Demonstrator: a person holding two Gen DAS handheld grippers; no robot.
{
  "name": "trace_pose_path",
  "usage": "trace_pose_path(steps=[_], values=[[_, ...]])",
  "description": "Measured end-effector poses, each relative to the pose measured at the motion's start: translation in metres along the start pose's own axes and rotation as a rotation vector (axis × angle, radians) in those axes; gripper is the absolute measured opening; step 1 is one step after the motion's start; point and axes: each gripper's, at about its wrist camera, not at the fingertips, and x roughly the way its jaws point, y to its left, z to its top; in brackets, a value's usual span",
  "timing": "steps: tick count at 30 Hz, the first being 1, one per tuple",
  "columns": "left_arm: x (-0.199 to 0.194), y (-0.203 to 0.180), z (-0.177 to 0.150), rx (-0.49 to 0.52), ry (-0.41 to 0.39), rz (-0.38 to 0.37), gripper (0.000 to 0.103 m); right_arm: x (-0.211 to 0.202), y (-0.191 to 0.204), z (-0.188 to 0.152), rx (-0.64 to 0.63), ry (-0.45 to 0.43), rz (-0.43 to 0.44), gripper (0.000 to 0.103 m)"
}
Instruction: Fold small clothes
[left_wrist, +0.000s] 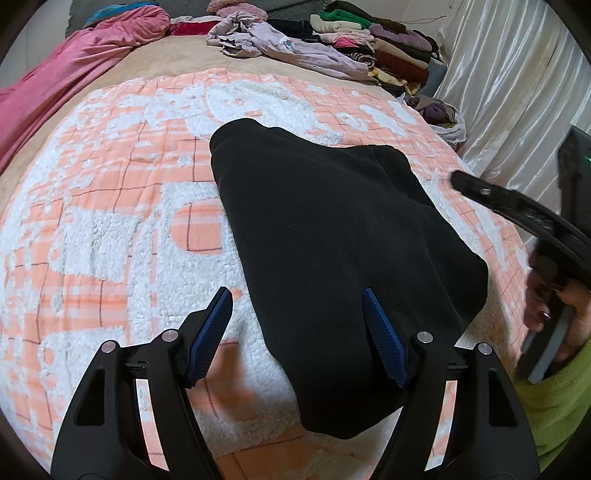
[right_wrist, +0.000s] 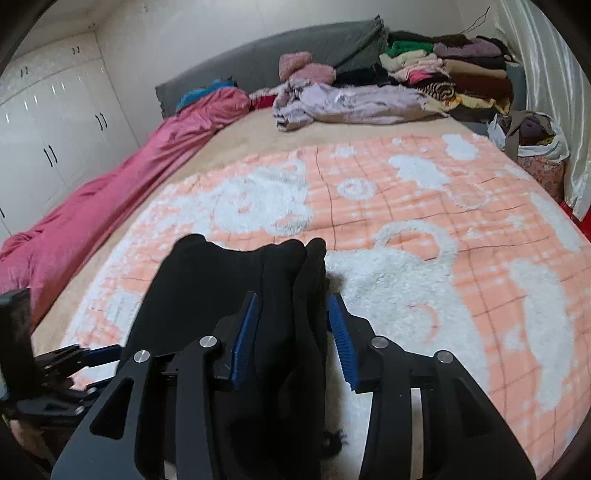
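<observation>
A black garment (left_wrist: 332, 236) lies folded lengthwise on the orange-and-white blanket (left_wrist: 110, 221). My left gripper (left_wrist: 297, 301) is open just above its near edge, the right pad over the cloth, the left pad over the blanket, holding nothing. In the right wrist view the black garment (right_wrist: 236, 295) runs bunched between the blue pads (right_wrist: 243, 332) of my right gripper (right_wrist: 291, 306), with a small gap at the right pad. The right gripper also shows at the right edge of the left wrist view (left_wrist: 517, 210).
A pile of unfolded lilac clothes (right_wrist: 343, 103) and a stack of folded clothes (right_wrist: 454, 70) lie at the head of the bed. A pink duvet (right_wrist: 110, 192) runs along the left side. A bag of clothes (right_wrist: 532, 144) sits at the right edge by the curtain (left_wrist: 517, 92). White wardrobes (right_wrist: 44, 129) stand left.
</observation>
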Motion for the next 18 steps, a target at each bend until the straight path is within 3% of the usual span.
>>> trace_pose_path(steps=[7, 18], values=[[-0.003, 0.000, -0.002, -0.001, -0.001, -0.004, 0.065, -0.035, 0.006, -0.024, -0.008, -0.015, 0.026, 0.041], [-0.011, 0.007, -0.018, -0.027, 0.010, -0.036, 0.065, -0.039, 0.021, -0.073, -0.046, 0.083, 0.061, 0.041]])
